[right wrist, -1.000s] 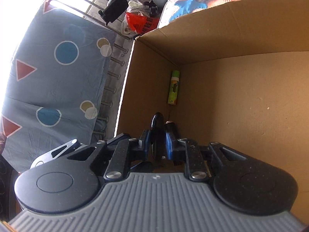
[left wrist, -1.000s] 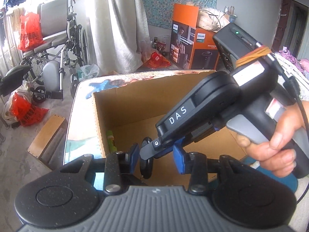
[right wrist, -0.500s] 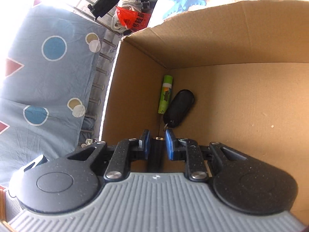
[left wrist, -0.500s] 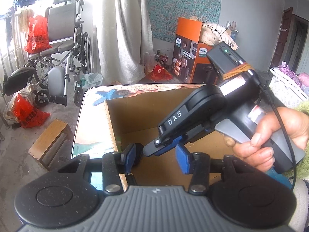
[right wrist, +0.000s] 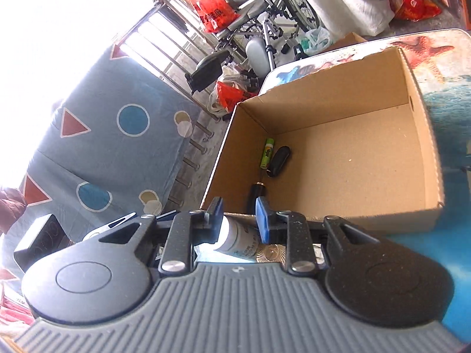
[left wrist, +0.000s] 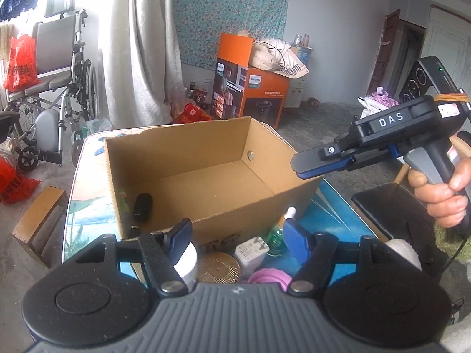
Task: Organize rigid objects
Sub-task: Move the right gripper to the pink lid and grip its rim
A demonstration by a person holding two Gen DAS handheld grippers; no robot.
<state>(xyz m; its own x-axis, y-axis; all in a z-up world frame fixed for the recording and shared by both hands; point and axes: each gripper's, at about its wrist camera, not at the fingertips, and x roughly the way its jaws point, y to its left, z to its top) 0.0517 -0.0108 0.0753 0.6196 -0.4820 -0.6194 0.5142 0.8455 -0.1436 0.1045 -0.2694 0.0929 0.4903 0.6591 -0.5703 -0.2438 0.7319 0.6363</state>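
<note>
Two small dark items (right wrist: pixel 279 161) in open cardboard box (right wrist: pixel 424 158)

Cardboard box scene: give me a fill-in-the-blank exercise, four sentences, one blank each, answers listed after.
1. The black key fob lies inside the ____ box.
2. Beside the fob, against the box wall, lies a slim tube coloured ____.
3. The left gripper has just been opening, and its jaws hold ____.
4. The white bottle lies ____ the box, on the table in front of it.

Missing words: cardboard; green; nothing; outside
</note>
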